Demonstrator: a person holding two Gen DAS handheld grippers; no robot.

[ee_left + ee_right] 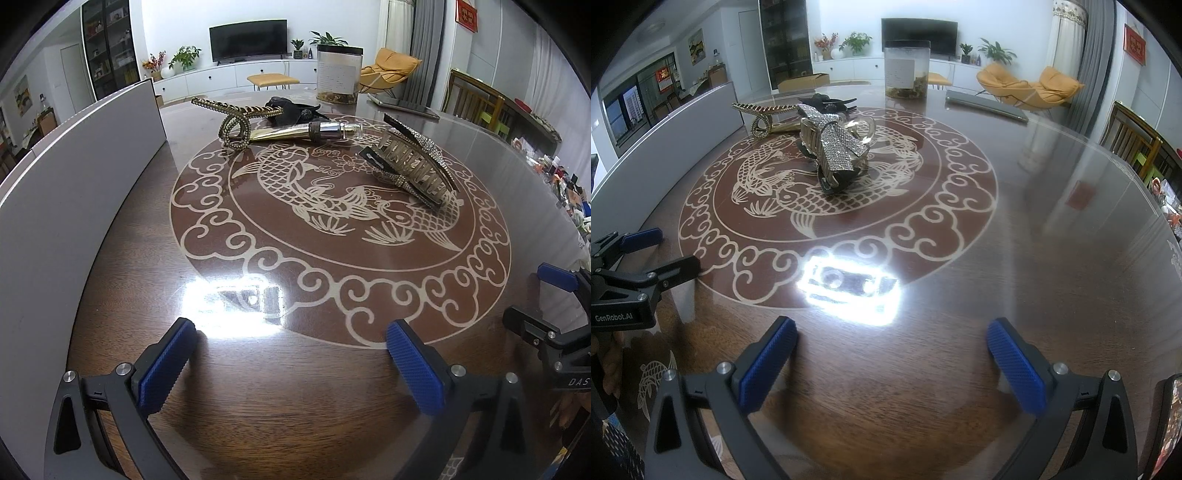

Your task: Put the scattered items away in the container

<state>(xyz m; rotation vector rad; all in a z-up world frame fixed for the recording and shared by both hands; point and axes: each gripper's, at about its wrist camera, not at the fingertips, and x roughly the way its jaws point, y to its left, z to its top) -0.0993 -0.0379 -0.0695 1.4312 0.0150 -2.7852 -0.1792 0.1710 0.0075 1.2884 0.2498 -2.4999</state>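
Note:
Several items lie on the fish-patterned table: a large rhinestone claw hair clip [413, 162] [836, 155], a gold twisted hair clip [236, 122] [762, 118], a gold tube with a silver cap [306, 131], and a black hair clip [291, 109] [827, 103] behind them. A white box [74, 177] [683, 125], the container, stands along the left. My left gripper [291, 354] is open and empty over the near table; it also shows in the right wrist view [665, 251]. My right gripper [894, 354] is open and empty, well short of the claw clip.
A clear jar with a dark lid [338, 74] [907, 70] stands at the table's far side. A flat dark tablet-like object [406, 107] [986, 105] lies to its right. Wooden chairs [1134, 140] and clutter [565, 184] stand at the right edge.

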